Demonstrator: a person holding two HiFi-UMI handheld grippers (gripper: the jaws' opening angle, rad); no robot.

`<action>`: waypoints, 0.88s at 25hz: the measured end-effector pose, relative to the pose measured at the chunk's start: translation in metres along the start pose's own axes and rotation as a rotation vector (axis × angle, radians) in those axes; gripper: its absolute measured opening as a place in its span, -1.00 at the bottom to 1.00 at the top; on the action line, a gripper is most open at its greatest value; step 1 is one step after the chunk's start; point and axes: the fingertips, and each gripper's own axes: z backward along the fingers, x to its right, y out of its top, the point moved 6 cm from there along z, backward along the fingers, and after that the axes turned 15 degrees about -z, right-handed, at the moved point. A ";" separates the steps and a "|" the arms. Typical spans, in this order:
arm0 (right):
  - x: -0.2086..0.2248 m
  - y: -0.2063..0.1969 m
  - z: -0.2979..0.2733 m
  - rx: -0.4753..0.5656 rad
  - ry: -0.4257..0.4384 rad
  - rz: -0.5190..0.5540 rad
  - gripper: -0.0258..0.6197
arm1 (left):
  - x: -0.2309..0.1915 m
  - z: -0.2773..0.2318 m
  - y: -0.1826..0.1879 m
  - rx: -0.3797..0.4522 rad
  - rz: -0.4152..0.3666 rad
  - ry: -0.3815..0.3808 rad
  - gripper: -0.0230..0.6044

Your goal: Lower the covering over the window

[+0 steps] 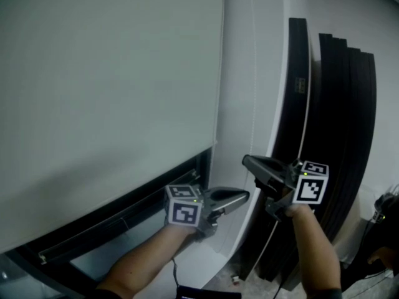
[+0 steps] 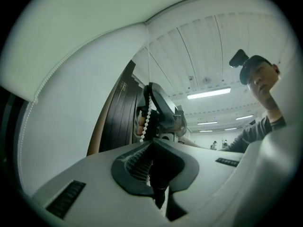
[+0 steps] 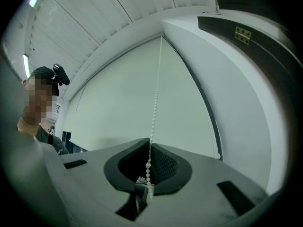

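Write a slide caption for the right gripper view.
Right gripper shut on the bead chain, with the white roller blind straight ahead.

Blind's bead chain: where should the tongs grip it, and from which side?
Grip the bead chain on its straight hanging run beside the blind, coming in level from the room side, pads closing across the beads. It is thin, vertical and near the wall. The right tongs and left tongs are both shut on it this way.
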 end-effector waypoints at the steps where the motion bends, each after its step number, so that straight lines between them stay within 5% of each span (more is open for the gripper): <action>1: 0.000 0.000 0.000 0.001 -0.003 0.001 -0.94 | -0.003 0.003 0.002 0.016 -0.014 0.033 -0.94; 6: 0.001 0.001 -0.002 0.001 -0.005 0.006 -0.93 | -0.009 0.021 0.021 0.058 -0.096 0.100 -0.91; 8: 0.001 0.001 -0.002 -0.003 -0.003 0.007 -0.93 | -0.011 0.018 0.029 0.069 -0.088 0.082 -0.36; 9: 0.000 0.001 -0.002 -0.005 -0.002 0.007 -0.93 | -0.012 0.013 0.031 0.062 -0.085 0.070 -0.35; 11: -0.001 0.000 -0.002 -0.007 -0.004 0.009 -0.93 | -0.012 0.005 0.031 0.030 -0.088 0.053 -0.36; 13: -0.001 0.000 -0.001 -0.007 -0.011 0.011 -0.93 | -0.012 0.000 0.030 0.003 -0.093 0.043 -0.88; 22: 0.004 -0.010 0.004 -0.013 -0.019 -0.005 -0.93 | -0.006 -0.003 0.018 0.023 -0.028 -0.004 -0.90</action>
